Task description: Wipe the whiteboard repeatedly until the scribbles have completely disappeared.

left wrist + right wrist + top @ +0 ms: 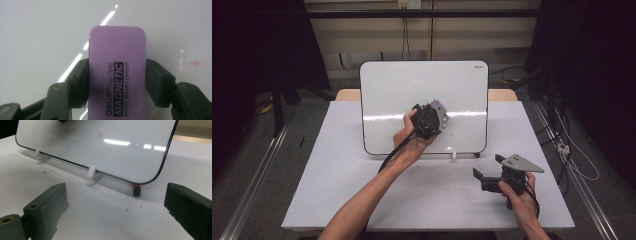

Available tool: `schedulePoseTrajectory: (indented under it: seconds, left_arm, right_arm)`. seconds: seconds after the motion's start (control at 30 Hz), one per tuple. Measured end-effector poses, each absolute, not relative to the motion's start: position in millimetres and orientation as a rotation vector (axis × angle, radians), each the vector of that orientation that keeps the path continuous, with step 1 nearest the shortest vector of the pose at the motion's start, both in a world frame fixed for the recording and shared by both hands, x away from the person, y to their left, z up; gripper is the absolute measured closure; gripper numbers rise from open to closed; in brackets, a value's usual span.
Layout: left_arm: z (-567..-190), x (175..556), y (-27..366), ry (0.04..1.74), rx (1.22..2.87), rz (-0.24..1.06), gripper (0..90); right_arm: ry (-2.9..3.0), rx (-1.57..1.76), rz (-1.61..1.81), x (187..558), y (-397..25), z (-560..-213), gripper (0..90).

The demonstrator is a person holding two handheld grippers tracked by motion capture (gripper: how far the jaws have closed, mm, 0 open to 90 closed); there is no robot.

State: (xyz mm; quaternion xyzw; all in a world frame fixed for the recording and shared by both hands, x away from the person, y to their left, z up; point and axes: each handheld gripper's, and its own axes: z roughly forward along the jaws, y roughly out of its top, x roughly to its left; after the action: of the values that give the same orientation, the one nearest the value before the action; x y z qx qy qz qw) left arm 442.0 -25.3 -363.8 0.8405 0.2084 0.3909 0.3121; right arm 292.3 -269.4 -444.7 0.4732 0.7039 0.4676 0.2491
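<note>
A white whiteboard [402, 90] stands tilted on the table, propped on small white feet [92, 172]. My left gripper [428, 121] is held up against the board's middle. It is shut on a purple magnetic whiteboard eraser [117, 50], whose printed back faces the camera and whose far side is turned to the board [37, 37]. A faint red smudge [192, 63] lies on the board to the eraser's right, and a small red mark [100, 133] shows on the board [140, 160]. My right gripper [488, 167] rests low at the front right, open [116, 195], holding nothing.
The white tabletop [337, 190] carries the board at its back middle. A small red and black piece [136, 190] sits under the board's lower right corner. Cables and dark stands flank the table on both sides.
</note>
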Motion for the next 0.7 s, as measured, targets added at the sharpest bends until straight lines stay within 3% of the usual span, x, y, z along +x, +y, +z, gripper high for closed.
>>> schedulePoseTrajectory:
  seconds: [0.7]
  left_arm:
    - [-419, 387, -86, 0.299, 2.334, 1.051, 41.3]
  right_arm:
    - [1.916, 1.293, 1.27, 290, -270, -445, 4.6]
